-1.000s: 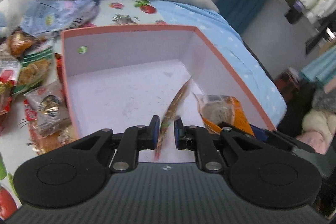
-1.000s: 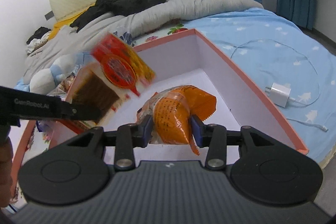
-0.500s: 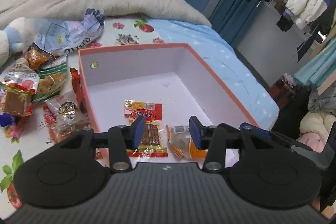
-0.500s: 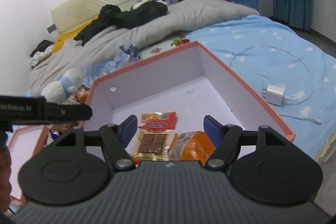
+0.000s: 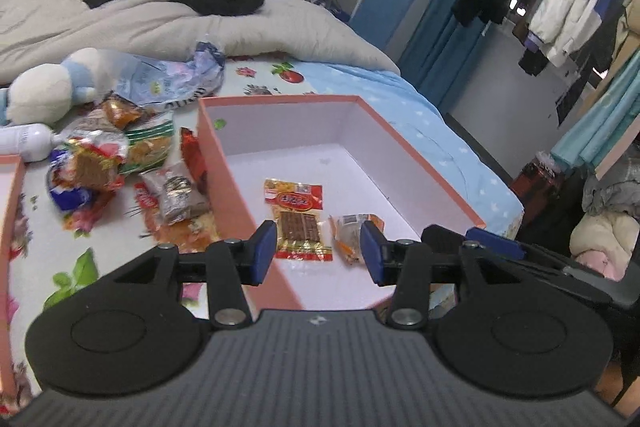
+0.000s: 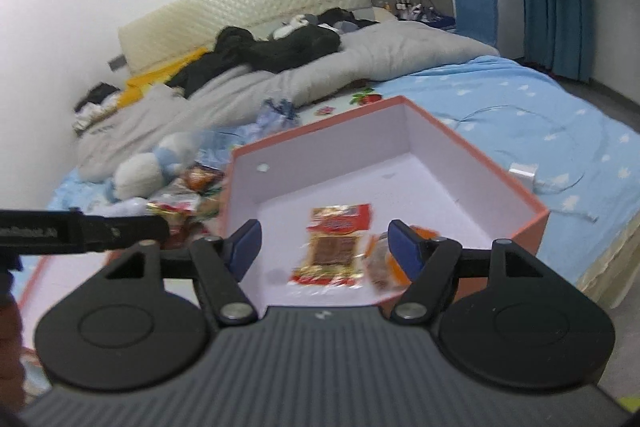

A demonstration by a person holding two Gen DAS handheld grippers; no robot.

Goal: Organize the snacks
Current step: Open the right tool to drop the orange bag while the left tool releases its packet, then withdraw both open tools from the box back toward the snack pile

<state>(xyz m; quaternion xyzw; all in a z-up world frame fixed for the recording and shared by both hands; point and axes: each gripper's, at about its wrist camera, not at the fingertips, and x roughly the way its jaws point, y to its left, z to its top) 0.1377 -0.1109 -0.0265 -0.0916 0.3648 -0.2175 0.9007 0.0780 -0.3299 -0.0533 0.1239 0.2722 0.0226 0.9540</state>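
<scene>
your left gripper (image 5: 318, 247) hangs above the near edge of the pink box (image 5: 420, 159) with its blue pads spread wide and nothing between them. your right gripper (image 6: 325, 247) is spread just as wide and holds nothing, over the same near edge. inside the box, on its white floor near the front, lies a red and yellow snack packet (image 5: 298, 217) flat with its clear window showing brown contents; in the right wrist view the same packet (image 6: 334, 245) shows slightly blurred. just to its right lies a small orange snack bag (image 5: 354, 231), close beside the packet, partly hidden behind your right-hand pad in both views. outside the box, along its left wall on the fruit-printed sheet, sits a loose pile of snack packets (image 5: 116, 163), well apart from both grippers. beyond the pile lie a white and blue plush toy (image 5: 52, 87) and a crumpled pale blue bag (image 5: 172, 79). a white charger (image 6: 524, 171) with its cable rests on the blue sheet right of the box.
</scene>
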